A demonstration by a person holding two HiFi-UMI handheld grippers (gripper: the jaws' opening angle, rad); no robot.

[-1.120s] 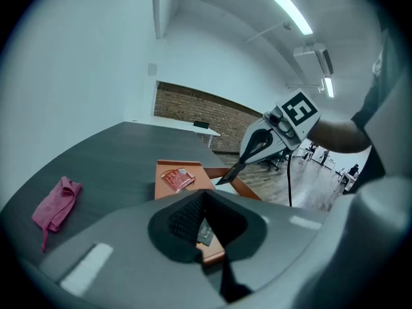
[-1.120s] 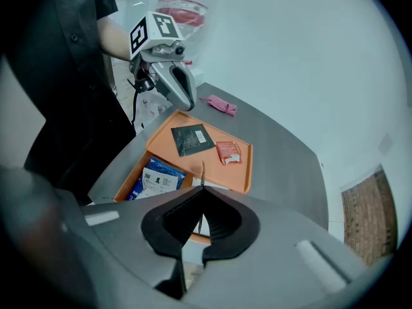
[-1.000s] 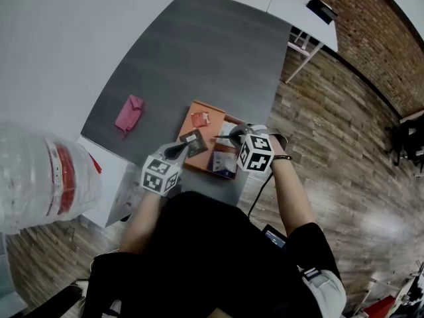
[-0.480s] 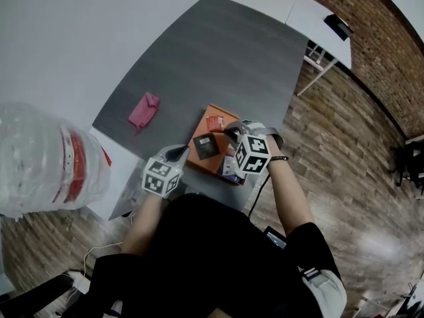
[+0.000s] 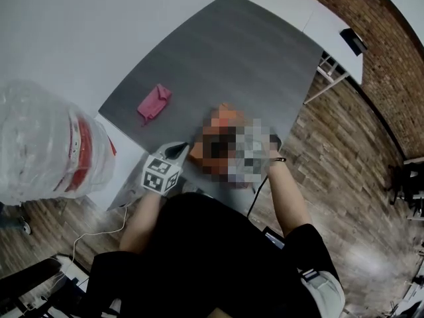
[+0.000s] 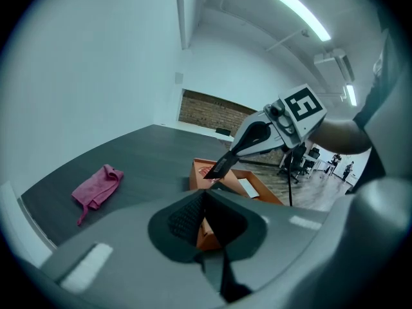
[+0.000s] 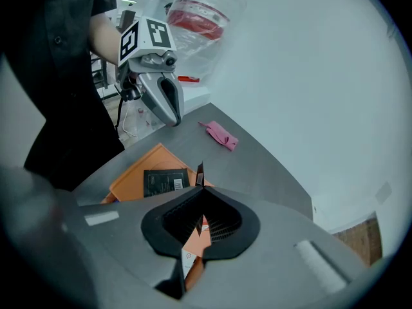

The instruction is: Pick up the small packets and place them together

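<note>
Right gripper view puts a thin small packet (image 7: 199,172) edge-on in the right tool (image 7: 199,189), whose jaws are clamped on it above the orange tray (image 7: 135,176), where a dark packet (image 7: 161,182) already lies flat; we judge it is meant to join that one there. Our left tool (image 7: 172,118) hangs beside the tray, closed on nothing, leaving the way free. Farther out on the worktop (image 7: 257,166) lies a pink cloth (image 7: 221,135). Head view shows us neither packets nor that grip; left gripper view alone shows the tray's raised walls.
</note>
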